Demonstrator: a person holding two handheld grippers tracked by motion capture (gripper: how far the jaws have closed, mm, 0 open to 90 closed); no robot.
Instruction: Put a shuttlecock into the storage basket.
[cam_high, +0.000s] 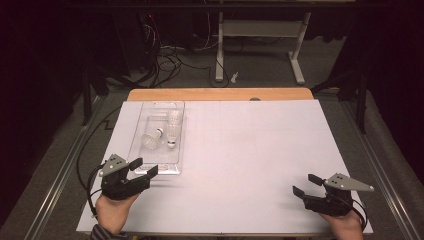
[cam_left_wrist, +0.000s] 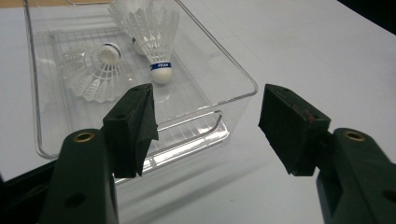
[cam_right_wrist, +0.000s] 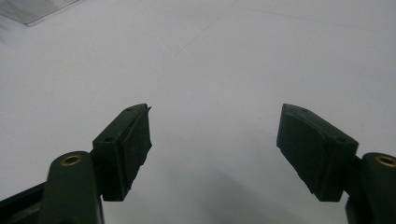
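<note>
White matte table sheet (cam_high: 240, 165), centre of the high view; wooden edge at its far side; dark floor with cables behind, detail lost in shadow.
Item 1: clear plastic tray (cam_high: 146, 162), rectangular, ribbed floor, upper left of the sheet; its far end cut off in the left gripper view.
Item 2: two white feather shuttlecocks (cam_left_wrist: 156, 35), cork tips with blue bands, lying inside the tray; a third behind them is hard to make out.
Item 3: left gripper (cam_high: 143, 166), lower left, jaws spread wide, empty, just at the tray's near rim.
Item 4: right gripper (cam_high: 306, 184), lower right, jaws wide apart, empty, well apart from the tray; hand cut off by the frame.
</note>
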